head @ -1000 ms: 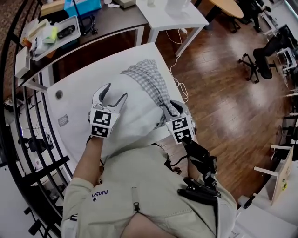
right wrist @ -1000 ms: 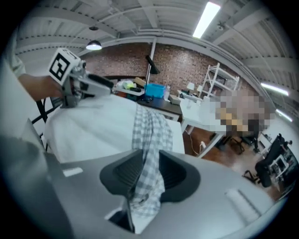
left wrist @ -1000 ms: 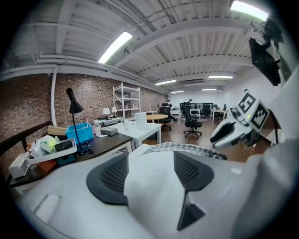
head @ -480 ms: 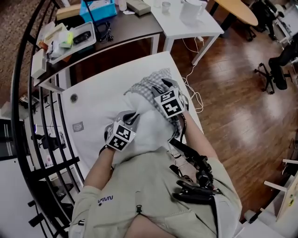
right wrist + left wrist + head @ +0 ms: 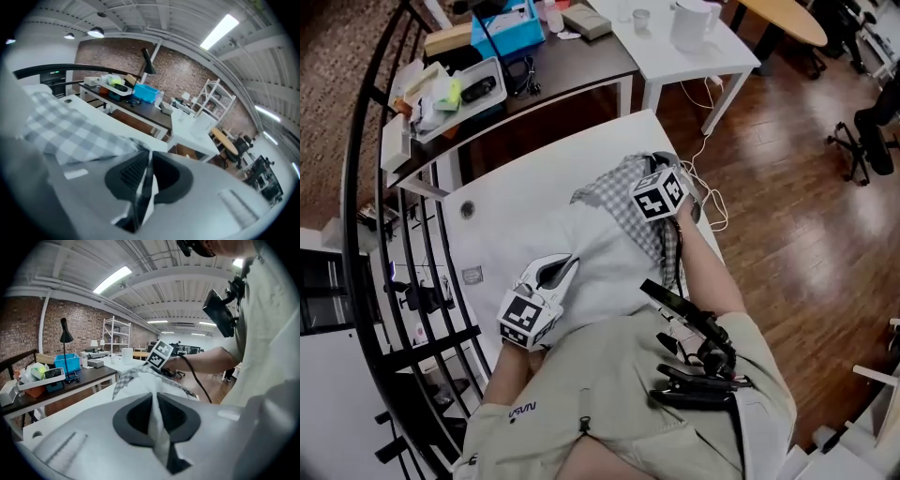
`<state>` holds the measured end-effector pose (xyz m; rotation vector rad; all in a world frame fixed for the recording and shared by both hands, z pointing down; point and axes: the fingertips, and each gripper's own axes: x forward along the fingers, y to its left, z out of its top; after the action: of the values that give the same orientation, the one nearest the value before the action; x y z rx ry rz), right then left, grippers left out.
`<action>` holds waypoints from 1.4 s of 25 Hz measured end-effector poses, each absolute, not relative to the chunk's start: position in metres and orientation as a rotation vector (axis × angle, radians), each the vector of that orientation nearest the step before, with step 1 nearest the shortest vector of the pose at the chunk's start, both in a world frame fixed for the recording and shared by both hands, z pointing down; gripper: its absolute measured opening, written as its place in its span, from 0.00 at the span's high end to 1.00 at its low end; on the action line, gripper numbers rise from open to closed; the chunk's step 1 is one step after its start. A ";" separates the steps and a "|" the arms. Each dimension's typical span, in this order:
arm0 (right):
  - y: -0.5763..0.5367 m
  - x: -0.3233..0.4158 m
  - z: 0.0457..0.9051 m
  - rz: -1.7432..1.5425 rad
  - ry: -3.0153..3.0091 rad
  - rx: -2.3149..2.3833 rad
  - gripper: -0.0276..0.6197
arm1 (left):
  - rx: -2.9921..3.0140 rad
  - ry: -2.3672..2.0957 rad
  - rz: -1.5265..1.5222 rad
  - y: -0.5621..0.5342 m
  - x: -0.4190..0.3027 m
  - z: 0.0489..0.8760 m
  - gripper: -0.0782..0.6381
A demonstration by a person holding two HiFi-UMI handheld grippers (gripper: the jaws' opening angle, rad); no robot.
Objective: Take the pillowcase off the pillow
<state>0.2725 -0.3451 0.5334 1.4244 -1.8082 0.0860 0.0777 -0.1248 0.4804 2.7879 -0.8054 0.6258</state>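
Pinching pillow by tabletop near edge with just-closed left hand-held gripper, as anchor. Clamping checked pillowcase, toward far right corner, in just-closed right hand-held gripper, likely for stripping.

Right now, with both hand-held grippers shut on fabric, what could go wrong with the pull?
1. The left hand-held gripper, jaws just closed, pinches only a thin fold of the white pillow; it may slip out when pulled.
2. The right hand-held gripper, also just closed, holds a narrow pleat of the checked pillowcase; it could slip or strain.
3. The pillow lies near the table edge; a hard tug might drag it off.
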 end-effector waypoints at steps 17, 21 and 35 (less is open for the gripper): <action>-0.233 0.342 0.551 0.548 -1.966 1.695 0.73 | 2.817 -1.062 0.609 -0.155 0.044 0.440 0.55; -0.150 0.292 0.553 0.641 -2.056 1.523 0.65 | 2.729 -0.756 0.859 -0.092 0.071 0.503 0.42; -0.094 0.337 0.643 0.529 -1.548 1.439 0.91 | 2.747 -0.856 0.817 -0.127 0.038 0.508 0.81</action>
<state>0.3367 -0.0943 0.6426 1.4393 -1.5479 0.5294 0.0384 -0.1274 0.5075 2.7470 -0.8562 0.8172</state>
